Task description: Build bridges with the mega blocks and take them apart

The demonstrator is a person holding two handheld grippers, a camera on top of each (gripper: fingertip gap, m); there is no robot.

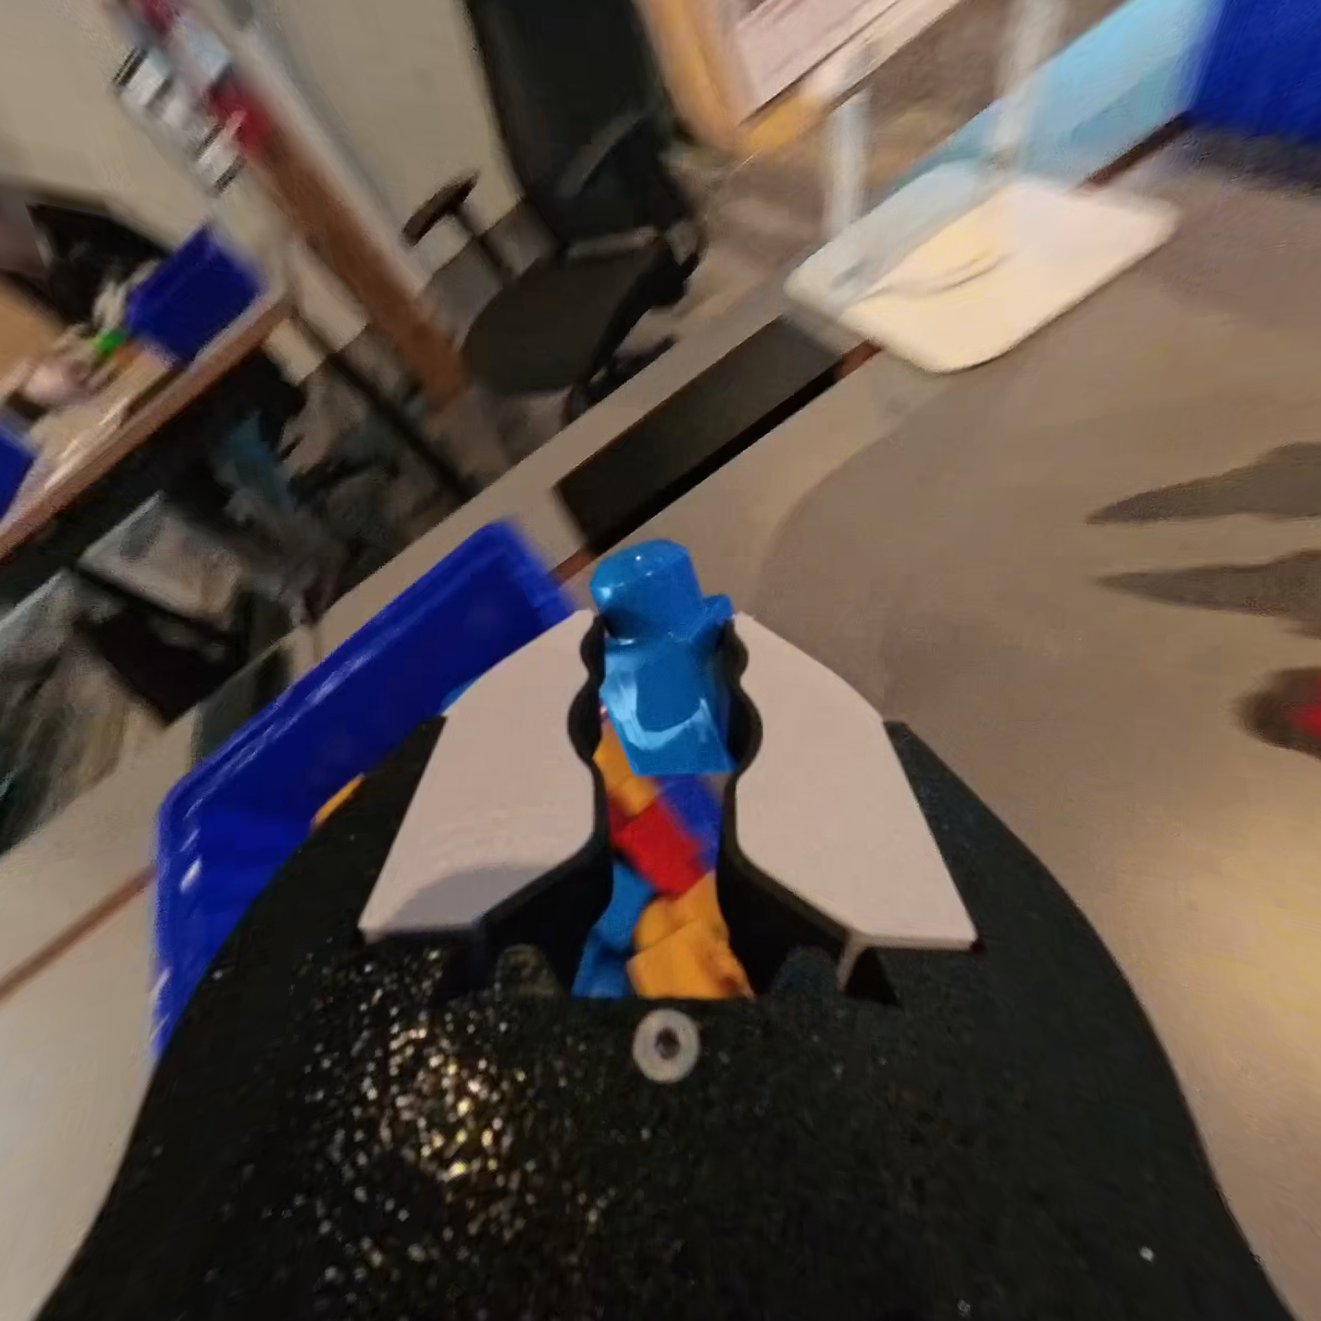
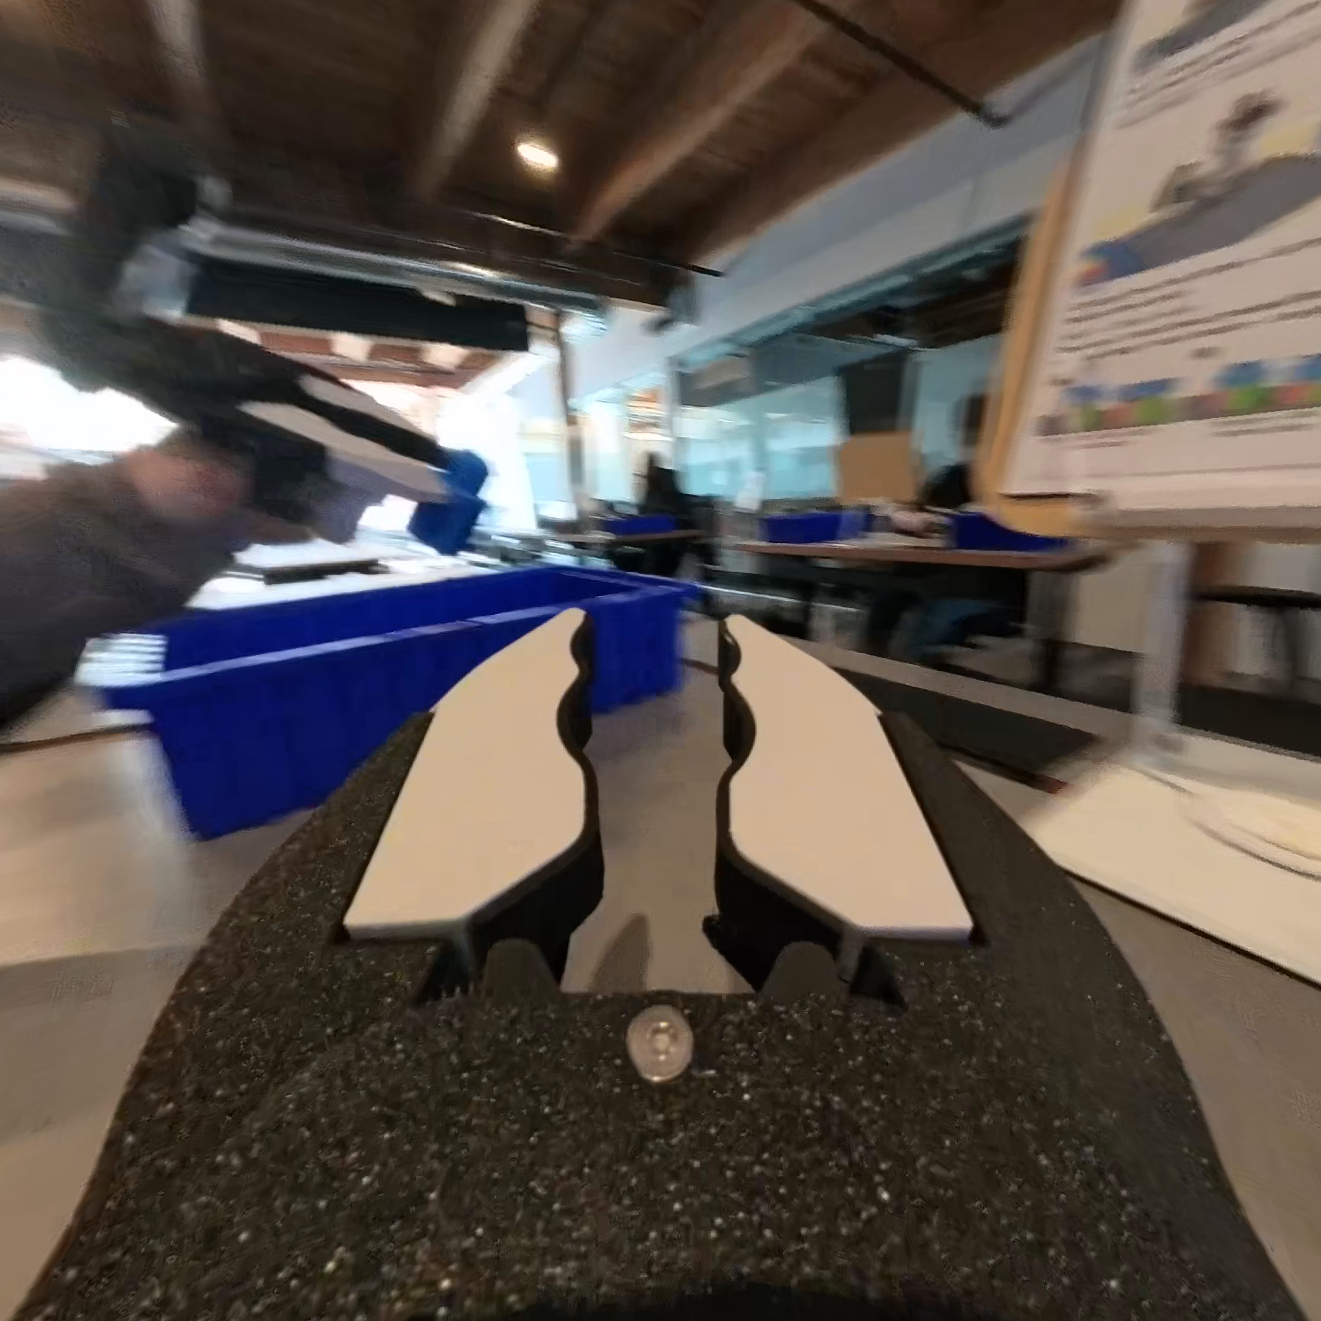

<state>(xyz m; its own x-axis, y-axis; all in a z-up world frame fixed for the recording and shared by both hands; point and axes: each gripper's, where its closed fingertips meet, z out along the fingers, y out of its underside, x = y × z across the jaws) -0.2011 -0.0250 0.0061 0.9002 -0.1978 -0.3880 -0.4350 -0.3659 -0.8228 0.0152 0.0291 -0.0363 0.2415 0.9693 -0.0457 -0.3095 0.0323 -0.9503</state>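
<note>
Your left tongs (image 1: 661, 686) grip a blue block (image 1: 665, 679) above the blue bin (image 1: 300, 750); your right tongs (image 2: 654, 629) hang open, empty, beside it.

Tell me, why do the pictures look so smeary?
Left wrist view: the blue block in the jaws is sharp; the blue bin and room streak with motion blur. Right wrist view: the left gripper and poster are blurred, edges bend.

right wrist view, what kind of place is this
Probably a shared lab or open workshop: rows of work tables with blue bins, a poster board on a stand, and people seated farther back.
</note>
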